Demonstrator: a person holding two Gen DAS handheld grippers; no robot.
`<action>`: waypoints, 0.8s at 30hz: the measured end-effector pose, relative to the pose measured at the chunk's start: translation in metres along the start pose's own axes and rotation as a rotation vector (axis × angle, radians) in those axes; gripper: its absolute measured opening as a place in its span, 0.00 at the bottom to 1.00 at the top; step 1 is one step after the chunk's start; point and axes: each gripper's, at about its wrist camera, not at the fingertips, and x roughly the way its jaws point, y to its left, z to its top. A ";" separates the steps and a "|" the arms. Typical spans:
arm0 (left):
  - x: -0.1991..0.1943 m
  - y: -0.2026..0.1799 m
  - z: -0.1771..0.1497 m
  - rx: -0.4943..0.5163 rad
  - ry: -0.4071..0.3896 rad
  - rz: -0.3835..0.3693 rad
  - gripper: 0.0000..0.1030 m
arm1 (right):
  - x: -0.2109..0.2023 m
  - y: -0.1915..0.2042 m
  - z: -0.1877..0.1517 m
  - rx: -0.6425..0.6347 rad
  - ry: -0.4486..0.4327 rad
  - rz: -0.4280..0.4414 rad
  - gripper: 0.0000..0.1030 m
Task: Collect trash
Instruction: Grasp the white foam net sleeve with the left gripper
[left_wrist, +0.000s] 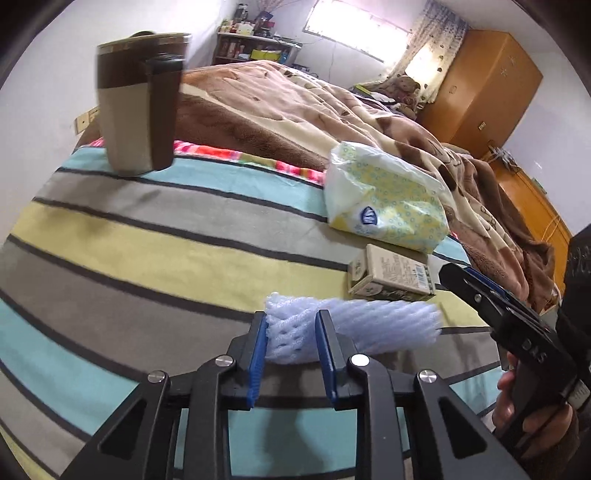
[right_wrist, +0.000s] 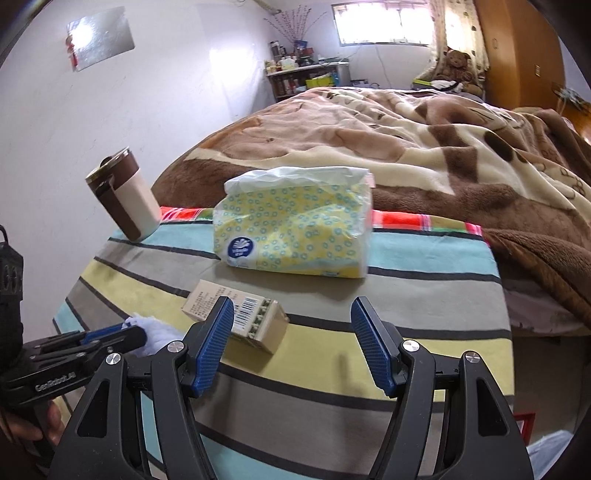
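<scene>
Blue pads (left_wrist: 258, 350) of the left gripper (left_wrist: 293, 347) are clamped on one end of a white foam net (left_wrist: 332, 321), the rest of which sticks out to the right over the striped cloth (left_wrist: 147, 240). From the right wrist view the same gripper (right_wrist: 122, 338) shows at the left edge, closed on the foam (right_wrist: 155, 332), with a hand (right_wrist: 29, 428) on its handle. Just beyond the foam a small beige carton (left_wrist: 391, 275) lies flat on the cloth, apart from it. The right gripper (right_wrist: 291, 343) hangs over the cloth (right_wrist: 406, 295) with its jaws wide apart and nothing between the pads; its left pad (right_wrist: 214, 347) stands in front of the carton (right_wrist: 258, 325), and whether it touches it cannot be told. In the left wrist view this gripper (left_wrist: 480, 295) comes in from the right, close to the carton's end, held by a hand (left_wrist: 532, 417). Past the carton sits a yellow tissue pack (left_wrist: 388, 199), also seen from the right wrist (right_wrist: 295, 229). A brown and beige mug (left_wrist: 140, 103) stands at the cloth's far left corner (right_wrist: 125, 199). Behind all lies a brown blanket (right_wrist: 406, 147) on the bed.
</scene>
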 end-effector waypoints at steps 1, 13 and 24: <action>-0.002 0.003 -0.002 -0.005 -0.001 -0.001 0.26 | 0.002 0.002 0.000 -0.004 0.004 0.013 0.66; -0.033 0.039 -0.007 0.023 -0.053 0.099 0.24 | 0.020 0.026 0.002 -0.197 0.024 0.011 0.70; -0.026 0.016 0.008 0.111 -0.064 0.032 0.44 | 0.031 0.038 0.001 -0.333 0.080 0.033 0.75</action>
